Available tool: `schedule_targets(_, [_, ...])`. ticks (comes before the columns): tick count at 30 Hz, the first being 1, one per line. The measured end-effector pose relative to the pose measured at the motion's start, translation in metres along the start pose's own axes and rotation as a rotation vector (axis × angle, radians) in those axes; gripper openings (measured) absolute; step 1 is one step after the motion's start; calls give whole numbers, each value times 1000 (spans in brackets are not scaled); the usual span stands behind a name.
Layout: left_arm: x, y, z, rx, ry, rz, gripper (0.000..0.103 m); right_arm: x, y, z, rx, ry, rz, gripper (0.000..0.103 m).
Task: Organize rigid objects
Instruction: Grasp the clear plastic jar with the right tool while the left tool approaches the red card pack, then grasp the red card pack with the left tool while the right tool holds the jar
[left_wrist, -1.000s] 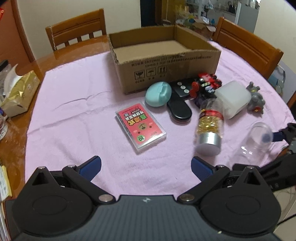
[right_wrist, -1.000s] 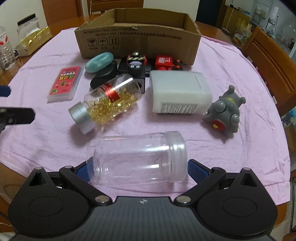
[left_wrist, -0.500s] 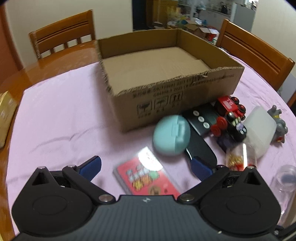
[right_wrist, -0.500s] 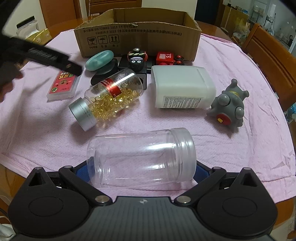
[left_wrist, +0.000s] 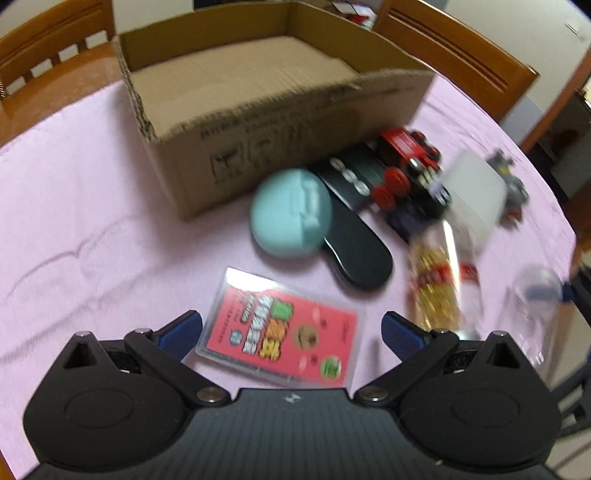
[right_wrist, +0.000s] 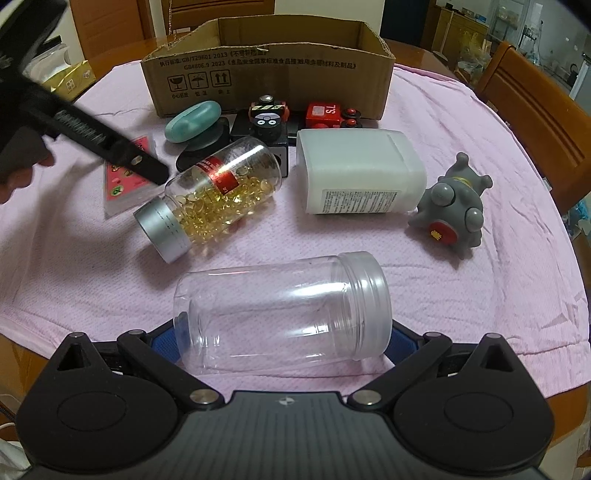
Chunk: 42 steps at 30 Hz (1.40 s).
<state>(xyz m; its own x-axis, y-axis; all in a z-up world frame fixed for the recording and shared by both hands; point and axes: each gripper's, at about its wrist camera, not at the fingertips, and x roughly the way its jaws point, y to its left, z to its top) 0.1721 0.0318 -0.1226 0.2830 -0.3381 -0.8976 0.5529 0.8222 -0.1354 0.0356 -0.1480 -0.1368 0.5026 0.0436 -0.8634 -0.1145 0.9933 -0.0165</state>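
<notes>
Sideways, a smooth clear plastic jar (right_wrist: 282, 314) sits between the right gripper (right_wrist: 282, 334) jaws, contact unclear; left gripper (left_wrist: 291, 326) jaws gape around a glossy card pack (left_wrist: 282, 332).

Warm, even indoor light falls from above, leaving soft, short shadows on the pink cloth (right_wrist: 461, 122). The left wrist view is motion-blurred throughout: the cardboard box (left_wrist: 280, 122) print smears and the red card pack (left_wrist: 284, 339) lettering is unreadable. The right wrist view is sharp, with a glare streak on the capsule bottle (right_wrist: 218, 192) and faint highlights on the clear jar (right_wrist: 284, 310). Fisheye bending curves both frames' edges, darkening the corners.
</notes>
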Motion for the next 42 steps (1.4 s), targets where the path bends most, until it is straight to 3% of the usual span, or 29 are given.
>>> schedule_targets(3, [-3, -6, -6, 24, 5, 3, 102, 1, 0, 1, -2, 4, 2, 103])
schedule_targets(9, [6, -20, -12, 143, -5, 98, 103, 1, 0, 1, -3, 3, 3, 103])
schedule_targets(15, [7, -21, -10, 98, -34, 118, 103, -1, 0, -2, -4, -15, 2, 103])
schedule_targets(27, [7, -24, -13, 171, -77, 122, 102, -11, -3, 3, 31, 24, 2, 103])
schedule_targets(33, [7, -19, -11, 169, -66, 79, 99, -15, -3, 9, 21, 15, -15, 103])
schedule_targets(38, [6, -18, -9, 130, -54, 94, 95, -16, 1, 13, 12, 6, -8, 103])
schedule_targets(42, [5, -21, -9, 122, -48, 103, 94, -15, 4, 16, -6, 16, -15, 97])
